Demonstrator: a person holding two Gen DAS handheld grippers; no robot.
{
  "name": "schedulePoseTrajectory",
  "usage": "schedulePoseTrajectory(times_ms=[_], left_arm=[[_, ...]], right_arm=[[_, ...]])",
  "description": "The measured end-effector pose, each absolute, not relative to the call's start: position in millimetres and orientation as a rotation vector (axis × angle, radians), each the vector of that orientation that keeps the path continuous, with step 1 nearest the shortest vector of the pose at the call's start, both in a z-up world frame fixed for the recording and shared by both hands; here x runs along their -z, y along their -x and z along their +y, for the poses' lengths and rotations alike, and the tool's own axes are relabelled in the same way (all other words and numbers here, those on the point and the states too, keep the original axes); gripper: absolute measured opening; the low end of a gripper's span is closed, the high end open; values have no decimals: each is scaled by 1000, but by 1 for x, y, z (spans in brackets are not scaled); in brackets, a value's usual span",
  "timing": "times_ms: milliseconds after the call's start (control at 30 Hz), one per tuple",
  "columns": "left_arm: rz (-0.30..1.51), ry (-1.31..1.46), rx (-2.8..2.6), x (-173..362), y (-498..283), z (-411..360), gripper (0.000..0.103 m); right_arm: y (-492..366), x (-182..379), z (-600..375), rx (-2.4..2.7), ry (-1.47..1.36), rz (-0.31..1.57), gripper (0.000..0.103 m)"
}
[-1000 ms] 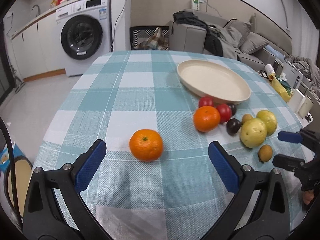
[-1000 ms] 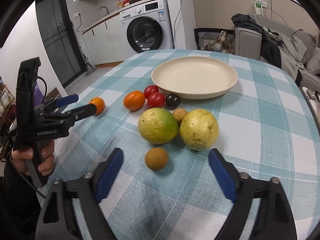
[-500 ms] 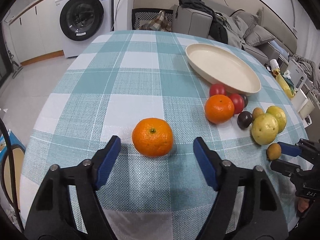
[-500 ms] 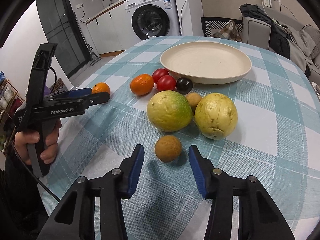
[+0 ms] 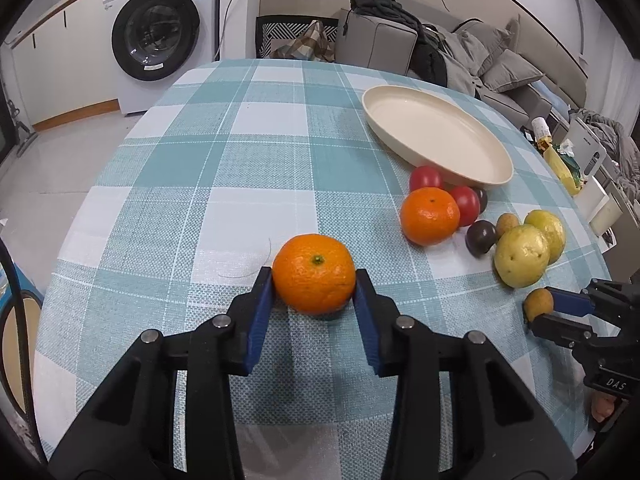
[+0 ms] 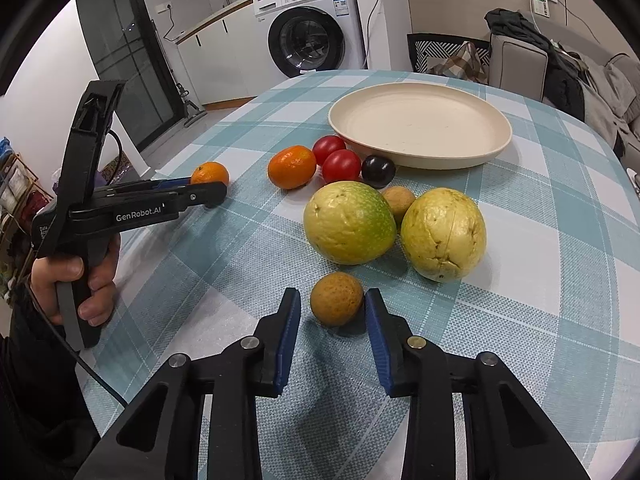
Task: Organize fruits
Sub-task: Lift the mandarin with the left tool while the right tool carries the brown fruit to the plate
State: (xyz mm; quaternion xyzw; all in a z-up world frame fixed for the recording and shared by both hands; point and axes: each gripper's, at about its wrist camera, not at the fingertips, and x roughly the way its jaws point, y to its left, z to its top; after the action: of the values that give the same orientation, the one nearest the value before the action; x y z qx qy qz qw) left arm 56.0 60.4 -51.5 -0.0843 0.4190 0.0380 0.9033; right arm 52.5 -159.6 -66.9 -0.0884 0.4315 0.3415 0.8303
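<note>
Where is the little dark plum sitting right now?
In the right wrist view the dark plum sits mid-table on the checked tablecloth, just in front of the cream plate, beside a red tomato on its left.

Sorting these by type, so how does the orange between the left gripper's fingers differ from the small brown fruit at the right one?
The orange is bright orange and dimpled; the small brown fruit is dull tan. The orange is clearly bigger. The orange shows a green stem spot; the brown fruit shows none. Both are round and rest on the tablecloth.
</note>
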Motion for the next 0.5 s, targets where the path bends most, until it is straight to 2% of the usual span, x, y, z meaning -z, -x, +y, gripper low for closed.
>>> schedulePoseTrajectory(times_ms=[500], left_arm=[[767,134,0,26,-39,35,36]], right_arm=[[-48,54,-165,-743,161,862,29]])
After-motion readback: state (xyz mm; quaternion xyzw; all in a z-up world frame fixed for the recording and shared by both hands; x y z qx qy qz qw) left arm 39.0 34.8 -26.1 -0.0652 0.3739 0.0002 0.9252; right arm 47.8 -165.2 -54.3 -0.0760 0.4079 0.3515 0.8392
